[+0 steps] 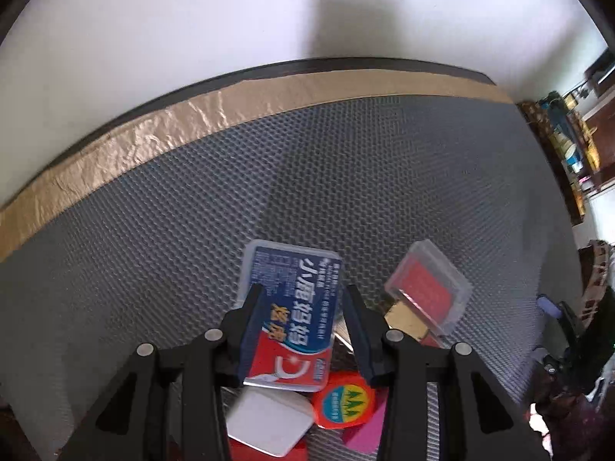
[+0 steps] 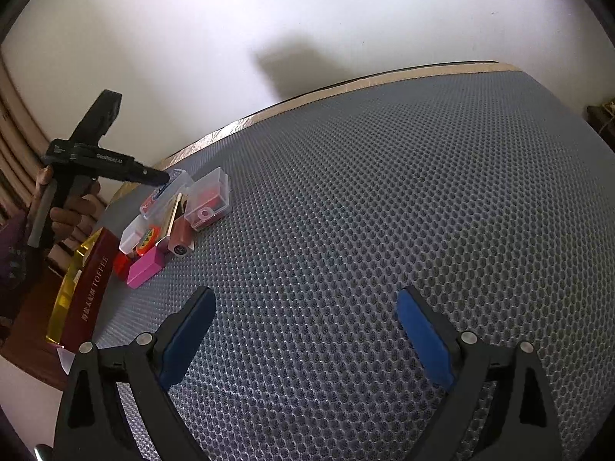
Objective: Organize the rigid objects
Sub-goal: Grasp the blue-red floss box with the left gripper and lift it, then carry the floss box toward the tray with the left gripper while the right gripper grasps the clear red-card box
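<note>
Our left tool (image 1: 303, 307) points steeply down with its jaws narrowed around the blue-and-red labelled clear box (image 1: 292, 307); the pads sit at the box's two long sides and look to be pressing on it, so we judge it held, tilted above the pile. Just beneath it lie a white block (image 1: 269, 426) and a round orange-rimmed lid (image 1: 344, 399), with a pink block (image 1: 365, 434) at the lower edge. Just beside the held box to the right sits a clear case with a red insert (image 1: 426, 288), resting against a gold piece (image 1: 407, 319).

Our right tool (image 2: 307, 330) hangs well apart from all this, jaws spread wide and holding nothing, over bare grey mesh matting on the counter (image 2: 384, 192).

From that side we see the things huddled in one loose cluster near the counter's left edge, next to a dark red toffee tin (image 2: 92, 288). They overlap and lean on each other, so we judge the sorting barely begun: one box is in hand, and the rest remain to be separated and set in order.
</note>
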Demonstrator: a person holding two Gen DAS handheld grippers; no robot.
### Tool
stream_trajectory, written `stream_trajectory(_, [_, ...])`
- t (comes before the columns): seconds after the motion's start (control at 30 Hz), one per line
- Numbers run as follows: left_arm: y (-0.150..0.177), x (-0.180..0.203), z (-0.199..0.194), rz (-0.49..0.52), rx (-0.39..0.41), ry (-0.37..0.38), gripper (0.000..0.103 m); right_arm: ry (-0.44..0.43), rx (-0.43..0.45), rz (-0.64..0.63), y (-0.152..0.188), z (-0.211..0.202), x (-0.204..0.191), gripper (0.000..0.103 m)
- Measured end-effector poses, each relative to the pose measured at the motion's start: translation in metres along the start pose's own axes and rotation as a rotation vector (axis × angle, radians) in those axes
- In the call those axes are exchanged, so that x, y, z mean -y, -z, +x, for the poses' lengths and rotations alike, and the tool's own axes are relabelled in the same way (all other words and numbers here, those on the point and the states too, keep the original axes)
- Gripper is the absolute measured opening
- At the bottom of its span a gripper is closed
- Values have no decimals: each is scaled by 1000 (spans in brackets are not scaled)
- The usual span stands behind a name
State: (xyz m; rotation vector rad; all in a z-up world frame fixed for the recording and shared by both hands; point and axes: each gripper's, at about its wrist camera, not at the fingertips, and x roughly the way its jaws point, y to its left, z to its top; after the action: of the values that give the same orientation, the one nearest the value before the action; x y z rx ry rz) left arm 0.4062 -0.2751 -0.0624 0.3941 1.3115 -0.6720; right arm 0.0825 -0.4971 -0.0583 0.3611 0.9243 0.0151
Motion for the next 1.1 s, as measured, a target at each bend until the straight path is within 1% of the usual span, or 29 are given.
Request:
stream_trajectory(0.07, [-3,-1,2,4,-2,-39,42,-3,-5,0,-1,1,1,95])
stream_trajectory(0.1, [-3,-1,4,11,5,-62,44,-4,-7,0,-1,1,1,96])
stream_trajectory(0.13, [-3,0,4,14,9,-68,54,-4,-7,-1,-1,2,0,96])
stream_trajectory(0.17, [-3,0,6,16,16,-76,58,-4,-9,-2,-2,3,0,96])
stream_trajectory(0.2, [-3,0,7,12,21,-69,61,-2,-9,-3,-2,3,0,96])
stream_trajectory(0.27, [-2,0,11,-2,17,-35,62,-1,-11,-4,-1,3,0,96])
stream_trajectory(0.3, [-2,1,15,-4,1,-38,65,-1,-12,-5,-2,3,0,96])
stream_trajectory(0.33, [-2,1,23,-3,-34,-53,66,-2,-13,-5,-2,4,0,97])
stream_trajectory(0.4, [-2,1,35,4,-77,-74,66,-3,-14,-7,-2,5,0,97])
stream_trajectory(0.5, [-1,8,52,60,-117,-119,66,-2,-13,-6,-2,4,1,97])
stream_trajectory(0.57, [-1,6,54,47,-93,-104,66,-3,-13,-6,-2,4,1,97])
stream_trajectory(0.63, [0,-3,55,9,-75,-90,63,-5,-15,-7,-2,5,1,98])
stream_trajectory(0.67, [0,-7,54,-10,-55,-96,63,-7,-17,-11,-3,6,1,98])
stream_trajectory(0.77, [2,-14,52,-27,-9,-132,62,-8,-16,-12,-4,7,1,98])
stream_trajectory(0.83, [4,-19,46,-77,22,-141,62,-8,-15,-11,-4,7,1,98])
stream_trajectory(0.93, [16,-22,21,-171,105,-115,62,-8,-17,-11,-4,7,1,98])
stream_trajectory(0.97, [22,-22,13,-196,119,-105,62,-7,-17,-10,-4,7,1,98])
stream_trajectory(1.0, [31,-20,2,-223,142,-75,62,-7,-19,-12,-4,7,0,98])
stream_trajectory(1.07, [45,-12,-17,-237,175,-42,62,-19,-40,-36,-7,11,-4,99])
stream_trajectory(1.1, [53,-8,-25,-238,187,-41,62,-33,-46,-51,-10,12,-7,98])
